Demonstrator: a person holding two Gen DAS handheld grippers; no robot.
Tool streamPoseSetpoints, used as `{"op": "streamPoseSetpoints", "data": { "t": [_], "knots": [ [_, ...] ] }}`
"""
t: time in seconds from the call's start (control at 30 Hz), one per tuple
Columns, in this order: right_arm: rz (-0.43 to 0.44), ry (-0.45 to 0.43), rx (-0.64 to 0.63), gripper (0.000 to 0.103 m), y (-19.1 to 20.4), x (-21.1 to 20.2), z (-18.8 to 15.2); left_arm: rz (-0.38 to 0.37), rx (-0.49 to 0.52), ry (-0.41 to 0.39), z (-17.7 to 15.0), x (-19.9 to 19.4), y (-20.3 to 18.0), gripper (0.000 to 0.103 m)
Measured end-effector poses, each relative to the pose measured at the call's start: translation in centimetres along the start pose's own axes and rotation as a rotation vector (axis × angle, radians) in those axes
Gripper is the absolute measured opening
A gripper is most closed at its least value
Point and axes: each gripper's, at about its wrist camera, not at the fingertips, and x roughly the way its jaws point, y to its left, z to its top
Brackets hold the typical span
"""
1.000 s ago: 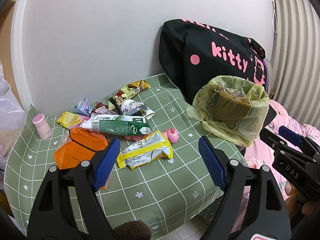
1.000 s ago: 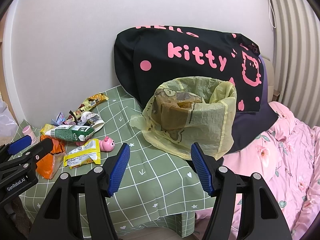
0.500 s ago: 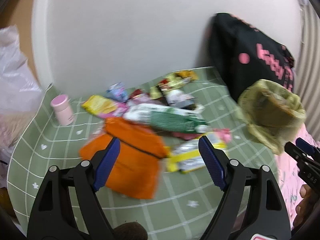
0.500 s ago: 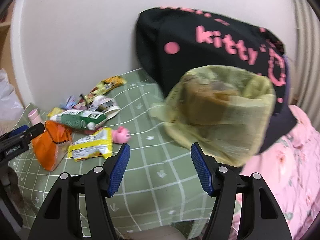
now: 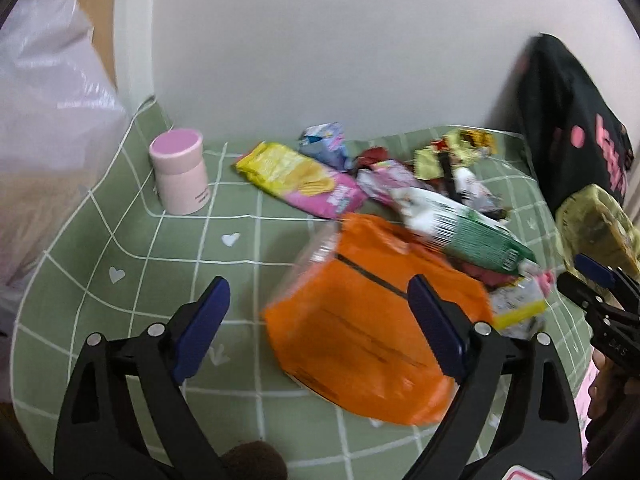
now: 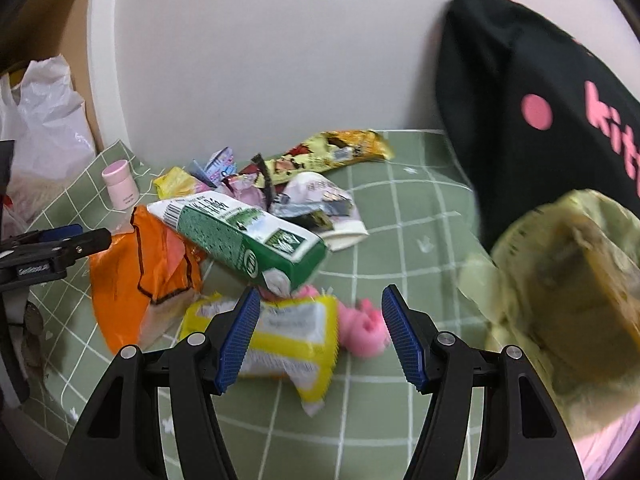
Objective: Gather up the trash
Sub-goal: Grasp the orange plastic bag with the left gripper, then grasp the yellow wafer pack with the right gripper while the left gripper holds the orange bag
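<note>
hovering over the green checked cloth (image 5: 180, 248), the left gripper (image 5: 316, 326) is spread wide and grasps nothing; its right finger overlaps the orange bag (image 5: 360, 344) lying flat just ahead. the right gripper (image 6: 320, 336) is likewise released and empty, poised above the yellow packet (image 6: 288, 336) and the pink toy (image 6: 362, 330) beside it. a green carton (image 6: 244, 238) lies tilted across the orange bag and the packet. behind it the rest of the trash is heaped: a yellow-pink wrapper (image 5: 300, 178), a blue-white wrapper (image 5: 324, 146), a long yellow wrapper (image 6: 324, 154) near the wall. a pink jar (image 5: 180, 176) stands upright to the left, apart from the heap. to the right, a yellow bin bag (image 6: 568, 288) sits before a black bag (image 6: 532, 88).
</note>
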Motion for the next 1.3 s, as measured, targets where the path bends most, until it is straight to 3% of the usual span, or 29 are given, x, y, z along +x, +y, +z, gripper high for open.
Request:
{"op": "streamPoseSetpoints", "data": {
  "t": [0.17, 0.33, 0.43, 0.5, 0.67, 0.77, 0.83, 0.93, 0.97, 1.07, 1.1, 1.3],
  "knots": [
    [0.057, 0.017, -0.058, 0.06, 0.6, 1.4, 1.5, 0.01, -0.005, 0.081, 1.2, 3.3, 1.1, 0.084],
    [0.128, 0.047, -0.118, 0.06, 1.1, 1.2, 1.2, -0.021, -0.051, 0.143, 1.4, 4.6, 1.6, 0.06],
    [0.158, 0.055, -0.171, 0.06, 2.1, 1.1, 0.1, -0.017, -0.081, 0.143, 1.0, 4.1, 1.8, 0.048],
    [0.183, 0.073, -0.188, 0.06, 2.6, 1.6, -0.6, -0.046, -0.106, 0.154, 0.9, 3.6, 1.8, 0.031],
    [0.223, 0.118, -0.198, 0.06, 3.0, 2.7, -2.3, -0.035, -0.07, 0.109, 1.6, 1.5, 0.5, 0.021],
    [0.185, 0.108, -0.241, 0.06, 3.5, 2.3, -3.3, -0.024, -0.057, 0.089, 2.1, 0.4, 0.0, 0.019],
    [0.17, 0.114, -0.269, 0.056, 3.8, 2.1, -3.7, -0.012, -0.035, 0.069, 2.3, -0.3, -0.5, 0.018],
    [0.123, 0.116, -0.317, 0.037, 4.0, 1.7, -4.1, 0.0, -0.034, 0.049, 2.7, -1.1, -0.7, 0.018],
    [0.125, 0.123, -0.31, 0.025, 3.8, 1.6, -4.1, 0.002, -0.037, 0.044, 2.8, -1.3, -0.8, 0.018],
    [0.146, 0.134, -0.245, 0.013, 2.5, 1.2, -3.7, 0.015, -0.034, 0.018, 3.1, -2.4, -0.9, 0.018],
    [0.171, 0.13, -0.204, 0.002, 1.9, 0.8, -3.4, 0.017, -0.034, 0.011, 3.2, -2.7, -1.0, 0.018],
    [0.234, 0.078, 0.003, 0.002, -1.3, -1.5, -0.9, 0.031, -0.005, -0.054, 4.2, -5.3, -1.8, 0.018]
  ]
}}
